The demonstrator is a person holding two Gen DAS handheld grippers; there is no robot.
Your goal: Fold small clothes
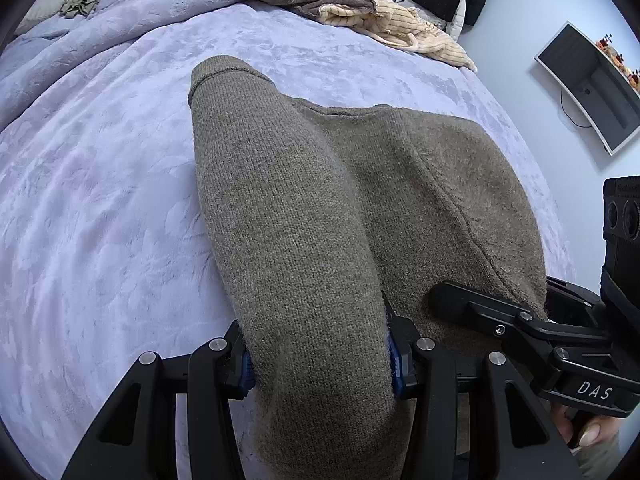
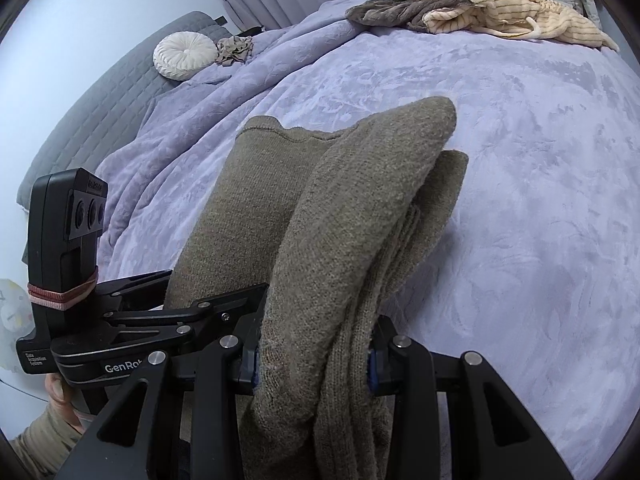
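Observation:
An olive-brown knit sweater (image 1: 360, 184) stretches away from me over the lilac bedspread (image 1: 100, 200). My left gripper (image 1: 320, 364) is shut on a thick bunch of its near edge, blue pads pressed into the knit on both sides. The right gripper (image 1: 500, 312) shows beside it, clamped on the same edge. In the right wrist view, my right gripper (image 2: 314, 360) is shut on several bunched layers of the sweater (image 2: 360, 200), and the left gripper (image 2: 180, 316) holds the cloth just to its left. The far end of the sweater rests on the bedspread (image 2: 540, 200).
A heap of brown and cream striped clothes (image 1: 360, 8) lies at the bed's far edge. A small tan garment (image 2: 234, 50) and a round white cushion (image 2: 184, 56) sit near the grey quilted pillow (image 2: 120, 100). A monitor (image 1: 592, 84) stands on the right.

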